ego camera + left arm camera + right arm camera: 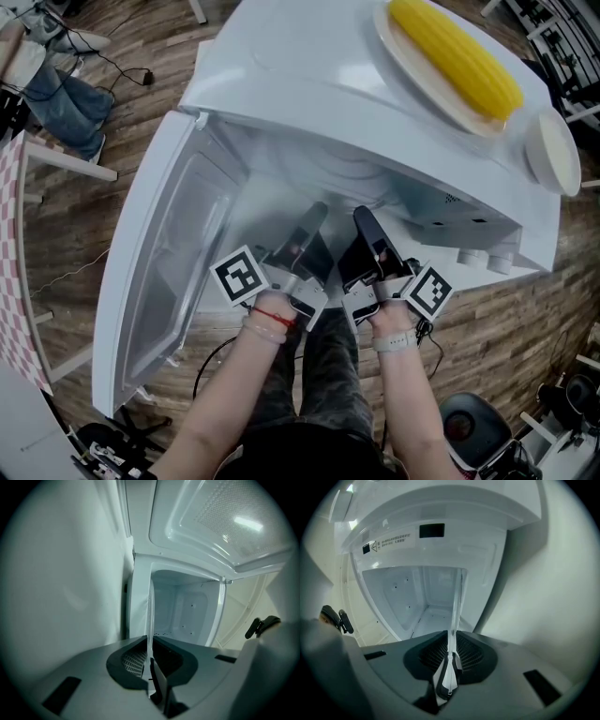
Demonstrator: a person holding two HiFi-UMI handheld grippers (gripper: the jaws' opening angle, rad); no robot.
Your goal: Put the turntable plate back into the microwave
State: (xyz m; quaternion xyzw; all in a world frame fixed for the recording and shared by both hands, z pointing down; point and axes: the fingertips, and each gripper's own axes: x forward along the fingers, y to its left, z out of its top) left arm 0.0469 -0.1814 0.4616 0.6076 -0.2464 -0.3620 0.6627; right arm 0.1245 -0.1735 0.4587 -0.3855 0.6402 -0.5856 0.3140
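In left gripper (150, 648) and right gripper (452, 656), turntable plate (457, 604); microwave (309, 84) open

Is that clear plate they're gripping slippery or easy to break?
Probably stiff: the turntable plate shows as a straight thin line though held only by its rim. Likely slippery: it looks like smooth clear glass, perhaps why the left gripper and right gripper are both shut on it. Probably fragile, so knocking the microwave frame could chip it.
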